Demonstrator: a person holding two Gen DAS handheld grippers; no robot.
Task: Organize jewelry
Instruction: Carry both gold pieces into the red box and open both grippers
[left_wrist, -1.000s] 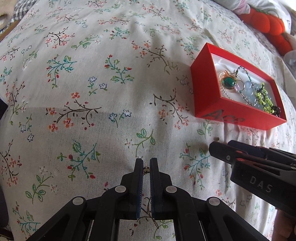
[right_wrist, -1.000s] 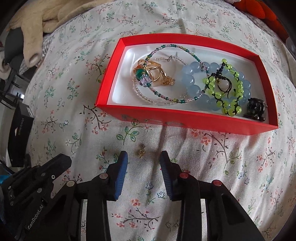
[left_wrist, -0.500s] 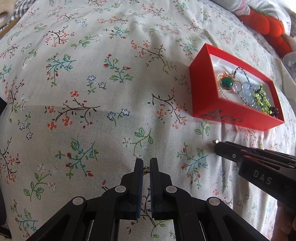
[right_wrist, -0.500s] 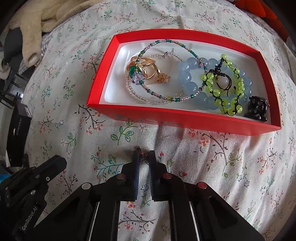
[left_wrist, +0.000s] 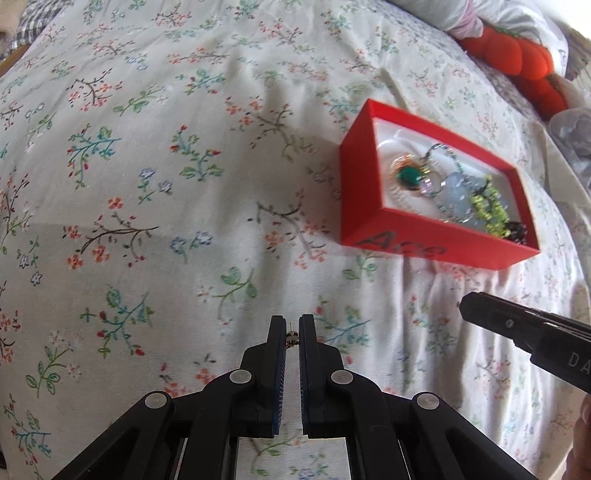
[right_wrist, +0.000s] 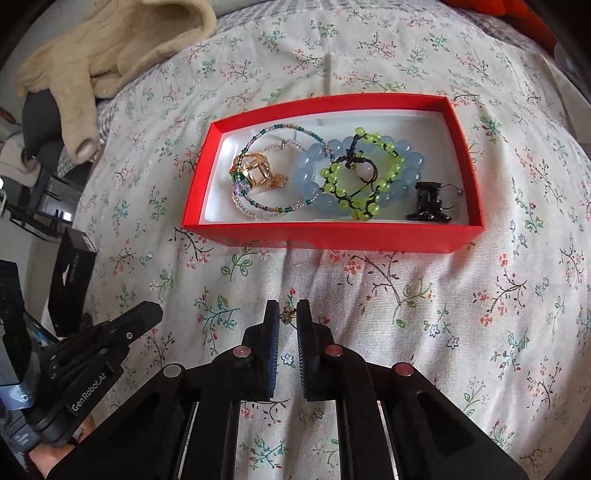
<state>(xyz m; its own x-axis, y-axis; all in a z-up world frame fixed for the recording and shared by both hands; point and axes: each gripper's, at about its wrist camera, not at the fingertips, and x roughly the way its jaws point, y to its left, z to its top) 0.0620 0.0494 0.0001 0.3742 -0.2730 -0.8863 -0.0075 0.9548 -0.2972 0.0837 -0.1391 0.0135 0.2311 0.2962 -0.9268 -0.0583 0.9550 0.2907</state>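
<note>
A red jewelry box (right_wrist: 332, 236) lies on the floral bedspread and holds a gold ring (right_wrist: 255, 171), a thin beaded necklace (right_wrist: 284, 208), a blue bead bracelet (right_wrist: 314, 177), a green bead bracelet (right_wrist: 358, 206) and a black piece (right_wrist: 428, 203). It also shows in the left wrist view (left_wrist: 358, 199). My right gripper (right_wrist: 287, 315) is shut on a small gold earring (right_wrist: 286, 314), lifted just in front of the box. My left gripper (left_wrist: 291, 334) is shut on a small metal earring stud (left_wrist: 291, 336), left of the box.
A cream knitted garment (right_wrist: 107, 48) lies at the bed's far left. A black box (right_wrist: 72, 273) stands off the bed's left edge. An orange plush (left_wrist: 524, 62) lies beyond the box. The floral bedspread (left_wrist: 147, 184) spreads wide to the left.
My right gripper closed on the small gold earring and raised it off the bedspread. My left gripper kept its hold on the stud and drifted slightly.
</note>
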